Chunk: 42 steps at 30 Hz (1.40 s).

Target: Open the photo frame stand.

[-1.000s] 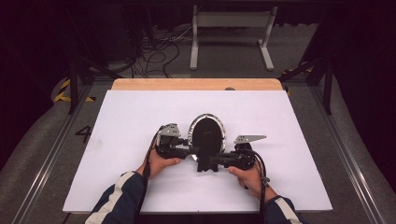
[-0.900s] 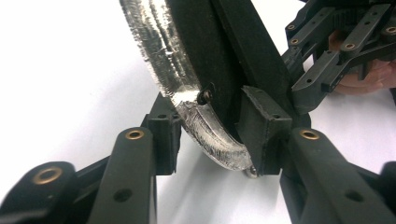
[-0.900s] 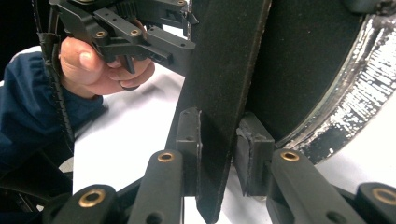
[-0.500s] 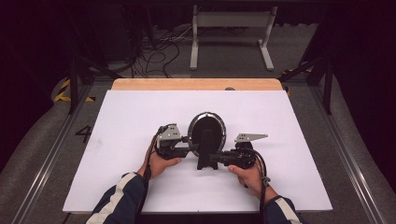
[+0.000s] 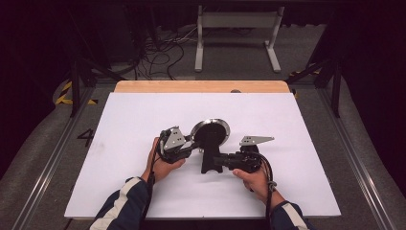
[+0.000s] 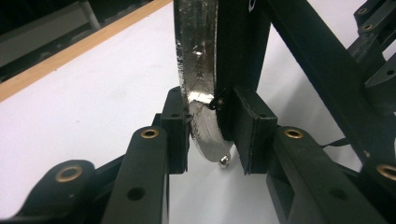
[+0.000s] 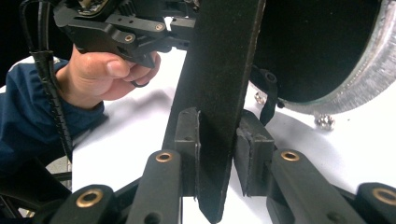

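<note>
A round frame (image 5: 210, 133) with a silver rim and black back stands on edge on the white table (image 5: 119, 124). My left gripper (image 5: 194, 143) comes at it from the left. In the left gripper view its jaws have just been closing, and the left gripper (image 6: 210, 130) is shut across the silver rim (image 6: 196, 56) and black back (image 6: 240, 42). The frame's black stand leg (image 5: 208, 162) points toward the person. My right gripper (image 5: 214, 162) is shut on that stand leg (image 7: 224, 70), one pad on each side, as the right gripper (image 7: 217, 144) view shows.
Small silver ball feet (image 7: 324, 121) sit under the rim. A wooden strip (image 5: 201, 86) edges the table's far side, with a metal stand (image 5: 237, 33) and cables (image 5: 158, 52) on the floor beyond. The person's left hand (image 7: 102, 74) is close beside the leg.
The left gripper's jaws have narrowed onto the frame's rim. The stand leg now shows swung out from the frame toward the person. Both hands have stayed nearly in place.
</note>
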Available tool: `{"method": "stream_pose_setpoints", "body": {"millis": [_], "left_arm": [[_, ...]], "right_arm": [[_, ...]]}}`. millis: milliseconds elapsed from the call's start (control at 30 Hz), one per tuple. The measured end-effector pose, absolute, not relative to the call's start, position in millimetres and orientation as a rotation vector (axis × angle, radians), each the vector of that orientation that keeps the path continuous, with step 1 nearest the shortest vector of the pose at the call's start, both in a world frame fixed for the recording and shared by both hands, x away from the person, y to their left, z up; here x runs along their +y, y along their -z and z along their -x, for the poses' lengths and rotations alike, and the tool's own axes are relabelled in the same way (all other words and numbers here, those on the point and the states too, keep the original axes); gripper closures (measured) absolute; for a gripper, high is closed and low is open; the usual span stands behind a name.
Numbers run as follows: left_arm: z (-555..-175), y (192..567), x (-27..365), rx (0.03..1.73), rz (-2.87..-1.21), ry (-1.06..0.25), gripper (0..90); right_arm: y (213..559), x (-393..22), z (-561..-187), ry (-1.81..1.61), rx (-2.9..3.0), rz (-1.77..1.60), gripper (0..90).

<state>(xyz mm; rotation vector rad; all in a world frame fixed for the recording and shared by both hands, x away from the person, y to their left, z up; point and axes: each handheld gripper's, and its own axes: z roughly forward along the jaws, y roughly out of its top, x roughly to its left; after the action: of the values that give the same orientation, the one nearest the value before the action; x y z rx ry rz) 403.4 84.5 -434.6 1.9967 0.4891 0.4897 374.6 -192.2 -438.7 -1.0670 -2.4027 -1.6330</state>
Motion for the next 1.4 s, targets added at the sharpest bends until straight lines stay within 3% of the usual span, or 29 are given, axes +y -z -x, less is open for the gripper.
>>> {"method": "stream_pose_setpoints", "body": {"millis": [300, 433, 600, 900, 1400], "left_arm": [[-407, 440, 87, 0.477, -1.993, -0.404, 70.3], [-408, 446, 82, 0.476, -2.038, -0.37, 65.4], [-411, 452, 79, 0.5, -2.083, -0.381, 68.9], [-405, 452, 74, 0.506, -2.124, -0.528, 70.3], [-404, 454, 74, 0.507, -2.123, -0.51, 71.7]], "right_arm": [[444, -196, -376, 1.629, -2.35, 1.081, 74.9], [446, -194, -374, 1.607, -2.366, 1.068, 76.0], [446, -193, -373, 1.607, -2.361, 1.059, 76.6], [448, -193, -372, 1.581, -2.372, 1.072, 76.5], [451, -193, -370, 1.547, -2.423, 1.066, 76.0]]}}
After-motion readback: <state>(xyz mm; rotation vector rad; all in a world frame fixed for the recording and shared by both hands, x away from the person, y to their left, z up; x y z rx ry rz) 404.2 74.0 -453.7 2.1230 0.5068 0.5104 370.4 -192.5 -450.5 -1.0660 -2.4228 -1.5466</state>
